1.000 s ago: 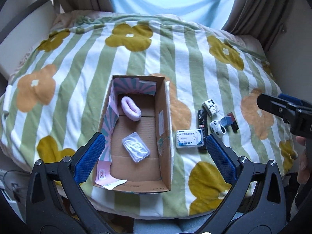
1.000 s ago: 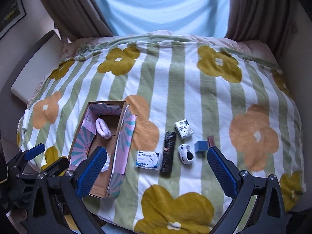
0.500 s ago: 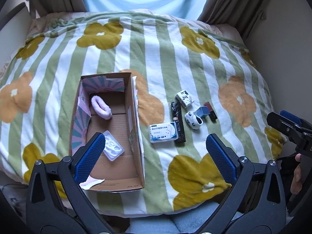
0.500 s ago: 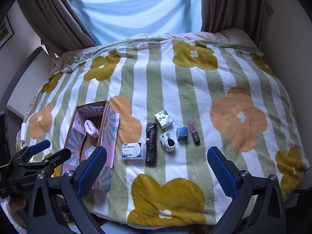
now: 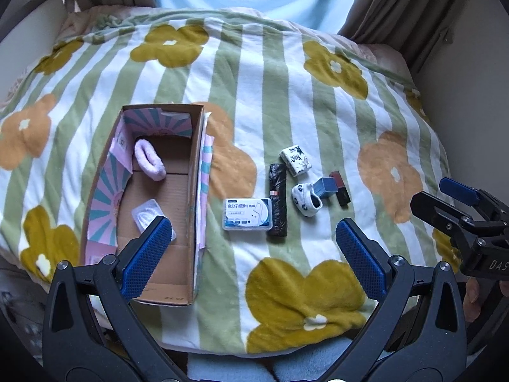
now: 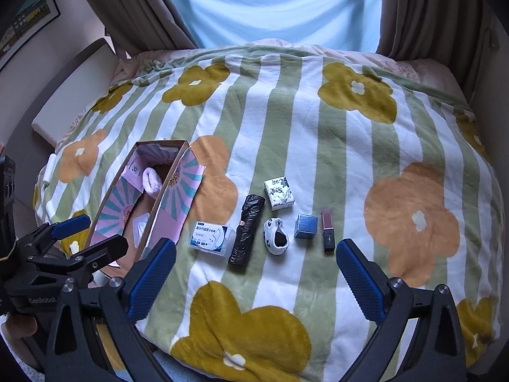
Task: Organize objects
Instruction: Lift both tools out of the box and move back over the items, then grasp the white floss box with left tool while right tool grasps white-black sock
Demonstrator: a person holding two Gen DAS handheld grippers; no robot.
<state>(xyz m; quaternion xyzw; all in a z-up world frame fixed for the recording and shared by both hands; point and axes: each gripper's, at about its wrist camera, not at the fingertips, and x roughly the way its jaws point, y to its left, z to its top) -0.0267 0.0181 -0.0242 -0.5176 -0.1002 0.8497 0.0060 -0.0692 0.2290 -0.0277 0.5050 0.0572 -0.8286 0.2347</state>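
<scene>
An open cardboard box (image 5: 194, 191) (image 6: 178, 187) lies on the flowered blanket. It holds a pink fuzzy roll (image 5: 149, 160) (image 6: 150, 181) and a clear plastic case (image 5: 147, 215). To its right lie a white floss box (image 5: 248, 214) (image 6: 211, 237), a black roll (image 5: 277, 203) (image 6: 248, 229), a tissue pack (image 5: 295, 160) (image 6: 279, 193), a small patterned sock (image 5: 306, 199) (image 6: 276, 235), a blue cube (image 5: 324, 187) (image 6: 306, 226) and a lipstick (image 5: 340, 188) (image 6: 327, 229). My left gripper (image 5: 251, 227) (image 6: 105, 232) hovers open near the box. Above the bed's front edge my right gripper (image 6: 254, 245) (image 5: 428, 192) is open and empty.
The striped blanket (image 6: 318, 146) covers the whole bed and falls off at the front edge. Curtains (image 6: 140, 16) and a bright window stand behind. A white board (image 6: 73, 95) leans at the bed's left side, and a wall runs along the right.
The box has slid left in the left wrist view, so my left gripper has moved right. The right gripper's view drew back and then settled. No object has moved.
</scene>
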